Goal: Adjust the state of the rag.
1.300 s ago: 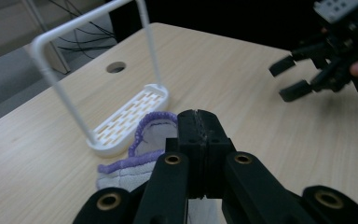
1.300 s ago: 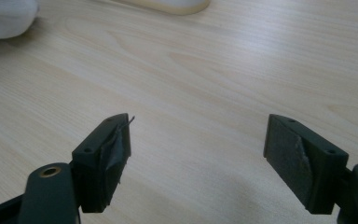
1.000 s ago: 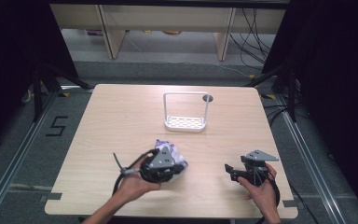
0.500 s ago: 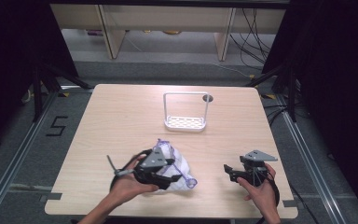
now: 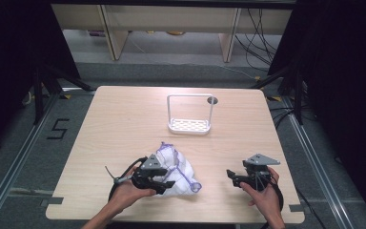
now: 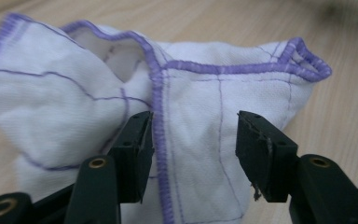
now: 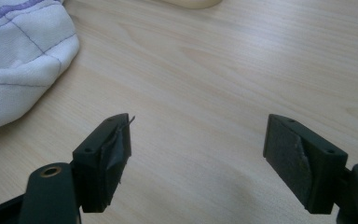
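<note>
A white cloth with purple stitched edges (image 5: 177, 164) lies crumpled on the wooden table (image 5: 124, 124), near the front left. My left gripper (image 5: 167, 180) is low at the cloth's near side. In the left gripper view its jaws (image 6: 193, 154) stand apart with a fold of the cloth (image 6: 205, 93) between them. They have just been closing a little, and the pads do not pinch the fabric. My right gripper (image 5: 230, 176) stays open at the front right. Its jaws (image 7: 198, 149) are wide over bare wood, with the cloth (image 7: 18, 46) off to their left.
A white wire rack with a perforated base (image 5: 189, 125) stands at the back middle of the table, beside a small round hole (image 5: 213, 100). Dark floor and cables surround the table. Bare wood lies between the two grippers.
The left gripper, shut on the cloth a second ago, has opened and sunk toward the near edge. The cloth has dropped and spread on the table. The right hand has not moved.
</note>
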A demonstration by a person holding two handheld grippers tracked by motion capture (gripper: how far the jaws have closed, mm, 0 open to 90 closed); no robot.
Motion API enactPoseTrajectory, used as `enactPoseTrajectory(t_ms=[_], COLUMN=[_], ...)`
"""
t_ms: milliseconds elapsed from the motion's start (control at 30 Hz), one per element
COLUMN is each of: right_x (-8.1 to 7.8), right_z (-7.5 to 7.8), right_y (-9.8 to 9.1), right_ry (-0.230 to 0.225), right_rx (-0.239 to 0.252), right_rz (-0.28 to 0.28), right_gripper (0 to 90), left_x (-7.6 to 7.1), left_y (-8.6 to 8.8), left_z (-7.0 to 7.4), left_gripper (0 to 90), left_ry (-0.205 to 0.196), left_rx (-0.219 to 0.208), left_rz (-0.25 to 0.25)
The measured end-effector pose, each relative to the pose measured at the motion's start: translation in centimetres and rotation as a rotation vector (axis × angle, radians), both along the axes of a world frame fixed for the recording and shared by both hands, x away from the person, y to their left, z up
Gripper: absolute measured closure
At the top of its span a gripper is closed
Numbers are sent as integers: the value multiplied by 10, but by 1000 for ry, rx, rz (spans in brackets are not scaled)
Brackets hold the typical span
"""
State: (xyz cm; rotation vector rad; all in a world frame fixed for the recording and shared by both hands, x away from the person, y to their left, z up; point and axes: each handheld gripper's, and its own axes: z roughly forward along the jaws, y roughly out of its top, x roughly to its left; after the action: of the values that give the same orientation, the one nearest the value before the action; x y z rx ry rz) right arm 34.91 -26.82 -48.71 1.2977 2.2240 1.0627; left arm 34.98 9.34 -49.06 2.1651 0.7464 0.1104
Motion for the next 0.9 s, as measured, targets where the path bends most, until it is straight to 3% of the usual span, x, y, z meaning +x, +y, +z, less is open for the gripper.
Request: enactPoseTrajectory(t_ms=[33, 67, 133, 167, 267, 333, 367, 467, 500, 567, 667, 900], right_x=[0, 0, 0, -1, 0, 0, 0, 0, -1, -1, -1, -3], right_z=[0, 0, -1, 0, 0, 0, 0, 0, 0, -1, 0, 4], right_y=[0, 0, 1, 1, 0, 0, 0, 1, 1, 1, 1, 7], right_ry=[-13, 0, -20, -17, -14, -2, -2, -15, -26, -39, -20, -32], right_rx=[-13, 6, -11, -11, -11, 8, 8, -7, -14, -17, -8, 8], right_rz=[6, 12, -4, -7, 5, 11, 12, 4, -3, 0, -9, 5], right_gripper=[242, 242, 243, 244, 245, 245, 245, 245, 245, 245, 245, 245], left_x=[-1, -3, -7, -8, -17, -24, -28, -39, -42, -47, -56, -70], left_y=[-3, -5, -7, -7, -9, -12, -13, -19, -21, -21, -18, 2], left_z=[-2, -3, -5, -4, 1, 4, 5, 1, 0, -2, -4, -8], left_gripper=[474, 501, 620, 706, 831, 851, 855, 856, 856, 853, 839, 749], left_ry=[4, 9, -4, -25, -86, -98, -109, -103, -96, -97, -90, -69], left_rx=[0, 3, 4, 13, -2, -25, -1, 9, -7, 12, 10, -6], left_rz=[0, -8, -38, -51, -53, -91, -114, -151, -145, -174, -185, -178])
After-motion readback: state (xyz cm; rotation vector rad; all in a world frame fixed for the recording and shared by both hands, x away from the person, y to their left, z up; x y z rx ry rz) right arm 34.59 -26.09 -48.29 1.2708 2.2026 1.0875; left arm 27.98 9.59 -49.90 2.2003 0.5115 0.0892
